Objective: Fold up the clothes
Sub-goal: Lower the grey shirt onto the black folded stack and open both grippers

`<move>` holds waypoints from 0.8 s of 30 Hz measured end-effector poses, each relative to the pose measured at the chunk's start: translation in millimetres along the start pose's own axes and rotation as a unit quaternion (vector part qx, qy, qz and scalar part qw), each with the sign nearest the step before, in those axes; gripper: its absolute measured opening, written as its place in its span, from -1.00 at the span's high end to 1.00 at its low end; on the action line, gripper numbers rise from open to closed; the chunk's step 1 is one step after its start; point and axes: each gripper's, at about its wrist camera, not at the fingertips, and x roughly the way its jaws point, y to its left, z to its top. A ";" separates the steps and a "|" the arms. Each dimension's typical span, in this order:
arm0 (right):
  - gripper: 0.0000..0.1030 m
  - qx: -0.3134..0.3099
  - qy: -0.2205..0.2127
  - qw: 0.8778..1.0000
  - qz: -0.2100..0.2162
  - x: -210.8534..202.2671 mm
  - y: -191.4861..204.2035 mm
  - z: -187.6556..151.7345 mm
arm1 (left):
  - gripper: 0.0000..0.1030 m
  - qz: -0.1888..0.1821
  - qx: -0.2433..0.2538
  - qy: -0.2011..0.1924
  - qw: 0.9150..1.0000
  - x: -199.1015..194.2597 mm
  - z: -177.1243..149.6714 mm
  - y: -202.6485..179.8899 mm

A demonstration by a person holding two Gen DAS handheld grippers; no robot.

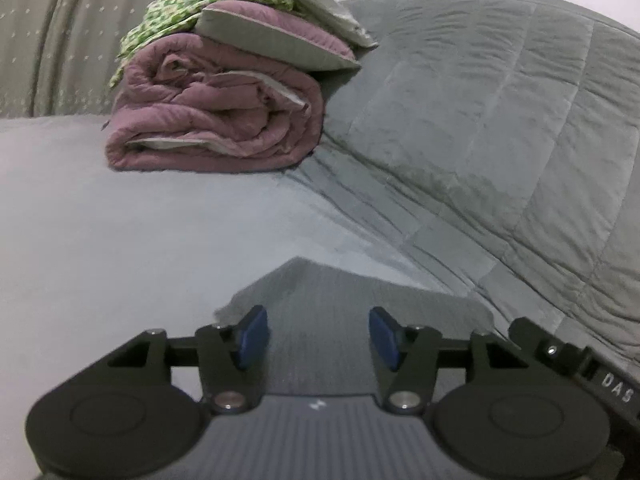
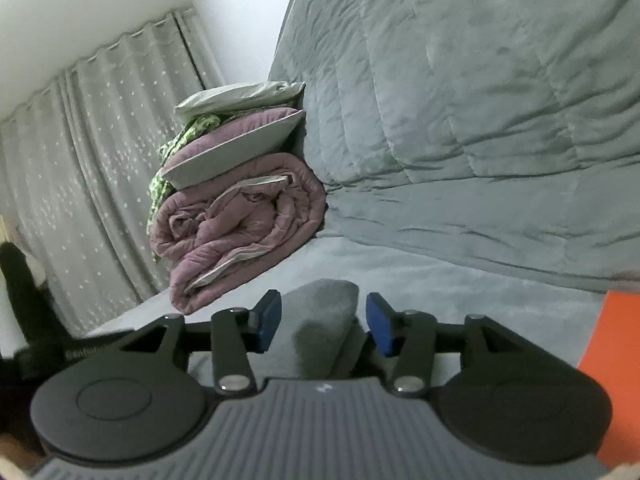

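- Left gripper (image 1: 318, 330): jaws spread, nothing pinched. Grey cloth (image 1: 360, 292) lies flat on the bed (image 1: 120, 240), right under and just ahead of the jaws, one corner pointing away from me.
- Right gripper (image 2: 323, 322): jaws spread too. A hump of the same cloth (image 2: 326, 320) stands up between the pads (image 2: 380, 324); I can't tell if either pad touches it, but it isn't clamped.
- Cloth's state fits either a fold just released or an edge about to be taken; the frames don't settle which.
- If gripping: close on one layer edge only, pads square to the hem, so the bed cover isn't caught with it. The cover is nearly the same grey, so the edge is easy to misjudge.
- Keep both grips level and carry the edge low; this looks like soft knit that will sag and skew.
- Far ahead, left of the jaws: mauve quilt (image 1: 212, 120), rolled, with a pillow (image 1: 276, 36) on top. Well apart, no clash.
- Orange thing (image 2: 612, 372) close at right of the right jaws; mind it.
- Writing: "DAS" (image 1: 618, 388) in white on the black part at the right edge of the left view. Small print on the black part left of the right jaws is unreadable.
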 end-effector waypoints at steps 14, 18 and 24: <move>-0.32 0.001 0.025 1.000 -0.001 -85.7 50.2 43.1 | -0.49 0.036 -0.056 0.064 0.996 -109.2 5.0 -6.6; -0.36 0.012 0.030 0.999 -0.002 -103.5 61.3 51.5 | -0.50 0.047 -0.058 0.073 0.995 -137.0 5.2 -7.7; -0.45 0.041 0.054 0.998 -0.011 -125.3 75.1 48.2 | -0.62 0.052 -0.060 0.090 0.993 -175.0 4.6 -9.4</move>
